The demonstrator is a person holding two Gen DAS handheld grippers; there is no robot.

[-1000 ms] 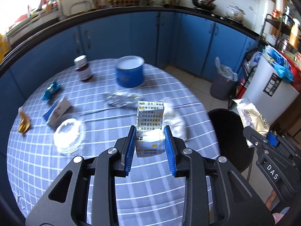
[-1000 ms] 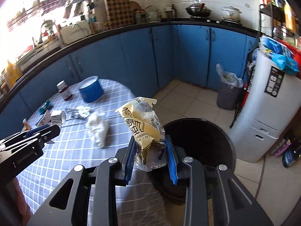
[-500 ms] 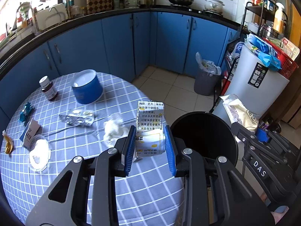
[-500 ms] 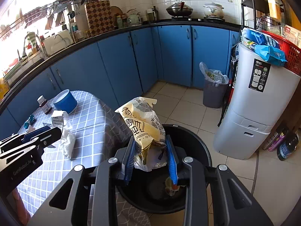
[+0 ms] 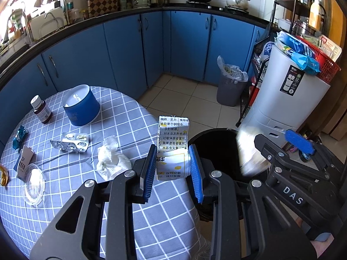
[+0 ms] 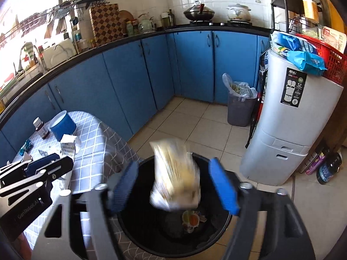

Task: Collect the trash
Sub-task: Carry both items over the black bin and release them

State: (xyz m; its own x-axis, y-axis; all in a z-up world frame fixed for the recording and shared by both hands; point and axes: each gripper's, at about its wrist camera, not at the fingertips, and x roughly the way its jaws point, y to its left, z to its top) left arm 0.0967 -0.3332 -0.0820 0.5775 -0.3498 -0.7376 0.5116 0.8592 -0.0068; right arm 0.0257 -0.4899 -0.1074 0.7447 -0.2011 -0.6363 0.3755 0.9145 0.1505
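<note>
A: How many bins?

B: Two: one round black plastic bin [image 6: 173, 236] beside the round table with the blue-grey checked cloth [image 5: 121, 197], one grey lined bin [image 5: 231, 88] by the cabinets.

A: And the right gripper [image 6: 176, 185]?

B: Its jaws have just been opening; the blurred yellow snack bag [image 6: 174, 177] hangs loose between them, touching neither pad, over the black bin's mouth.

A: The left gripper [image 5: 172, 170]?

B: Clamped on one white printed paper carton [image 5: 172, 145] at the table's edge. One crumpled white tissue [image 5: 111, 159] lies just beside.
</note>
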